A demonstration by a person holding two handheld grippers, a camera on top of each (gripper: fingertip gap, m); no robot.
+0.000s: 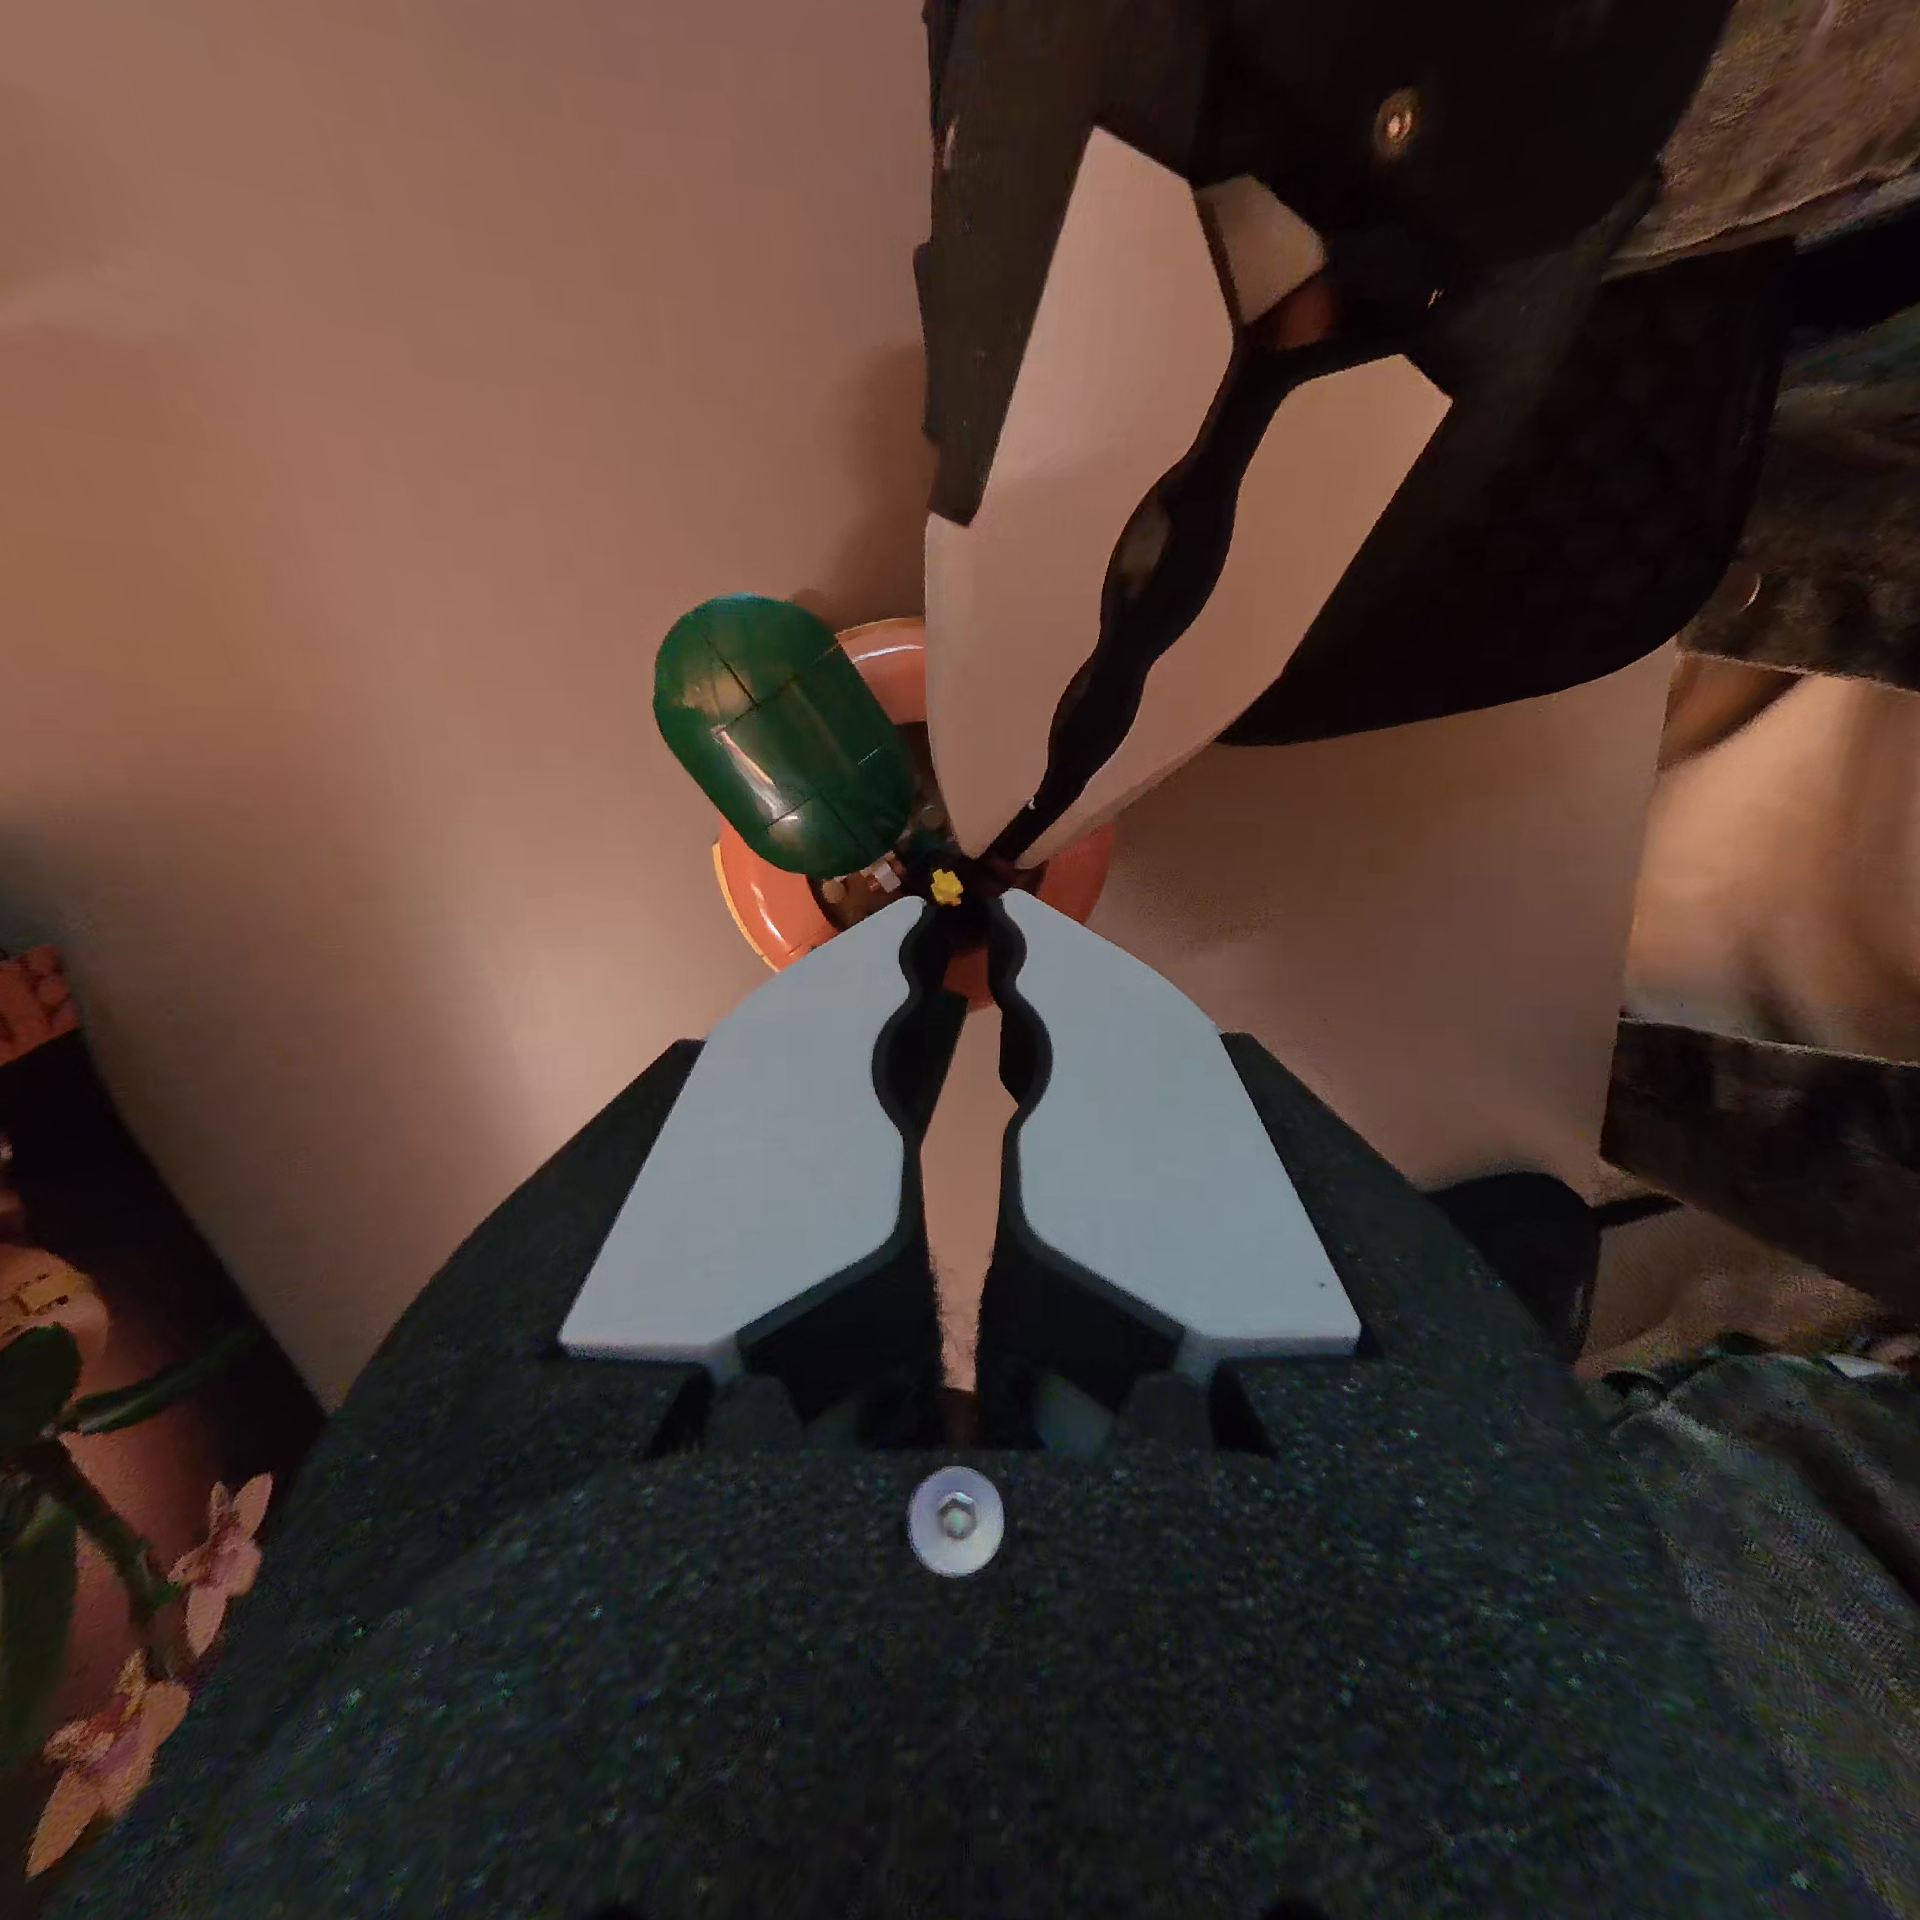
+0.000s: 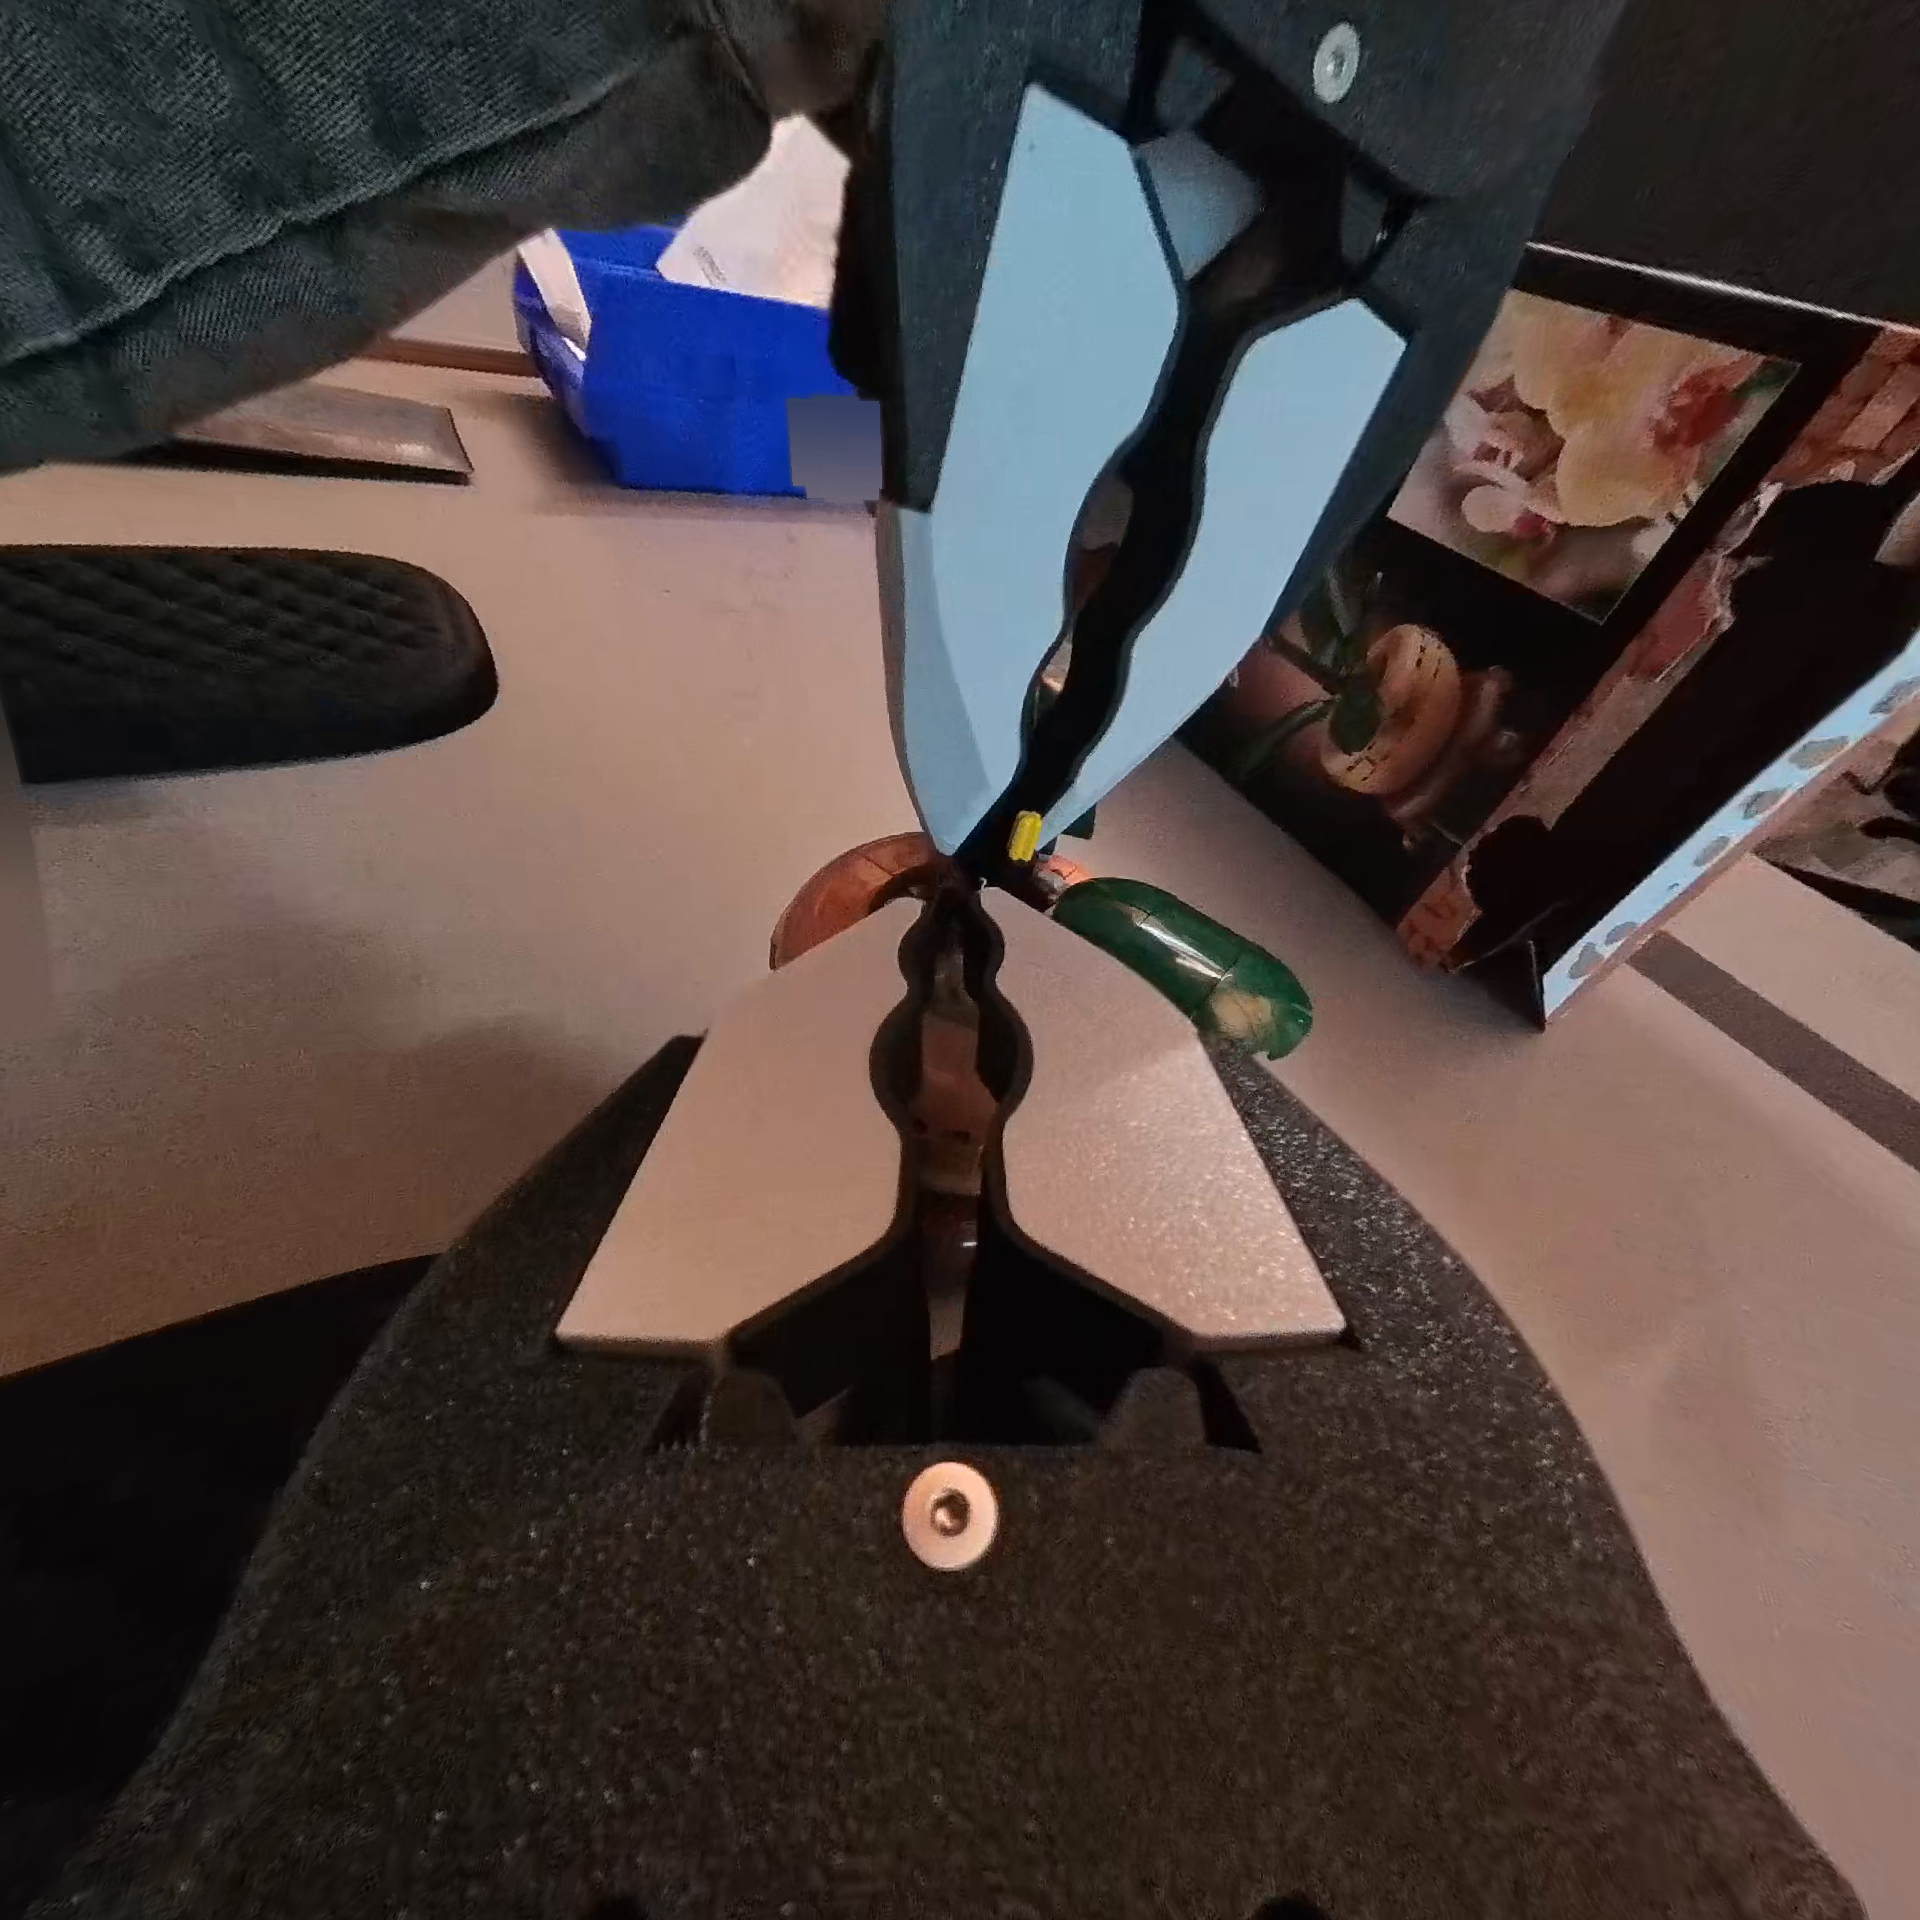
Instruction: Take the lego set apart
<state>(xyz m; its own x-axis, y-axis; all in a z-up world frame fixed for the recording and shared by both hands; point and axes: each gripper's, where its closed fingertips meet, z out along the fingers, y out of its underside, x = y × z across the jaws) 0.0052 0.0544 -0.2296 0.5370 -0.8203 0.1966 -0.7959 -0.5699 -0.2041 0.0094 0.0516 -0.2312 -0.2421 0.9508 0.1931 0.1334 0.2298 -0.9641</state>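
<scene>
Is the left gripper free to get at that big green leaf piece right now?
Probably not: the left gripper looks shut on the lego set beside the green leaf, so it must let go first.

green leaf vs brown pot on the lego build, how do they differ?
The green leaf is a glossy, dark, elongated oval built from several pieces; the brown pot is a terracotta ring. The green leaf sticks out sideways in full view, while the brown pot is largely hidden behind the right gripper. Both are curved parts of one lego set.
</scene>
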